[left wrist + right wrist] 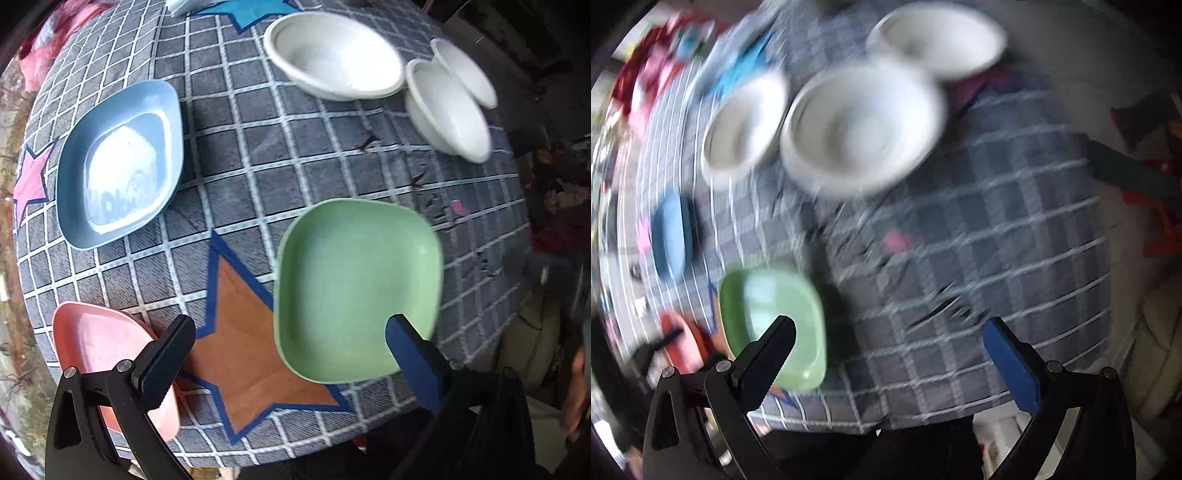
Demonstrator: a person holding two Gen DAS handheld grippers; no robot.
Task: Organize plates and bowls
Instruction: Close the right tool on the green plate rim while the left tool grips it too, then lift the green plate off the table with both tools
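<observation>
On a grey checked cloth lie a green square plate [354, 291], a blue square plate [118, 162], a pink square plate [99, 343] and three white bowls [332, 55] [447, 107] [465, 70]. My left gripper [291, 325] is open and empty, its fingers straddling the orange star, the right finger over the green plate's near edge. The right wrist view is motion-blurred: my right gripper [890, 325] is open and empty above the cloth, with the white bowls [860, 125] [742, 133] [938, 37] ahead and the green plate [775, 321] at its left finger.
The cloth [258, 147] has star patches: orange [247, 347], pink [31, 177], teal [247, 11]. The table's near edge runs just under both grippers. A pink spot [895, 242] lies on the cloth. Clutter surrounds the table, with a cushion [1160, 354] at the right.
</observation>
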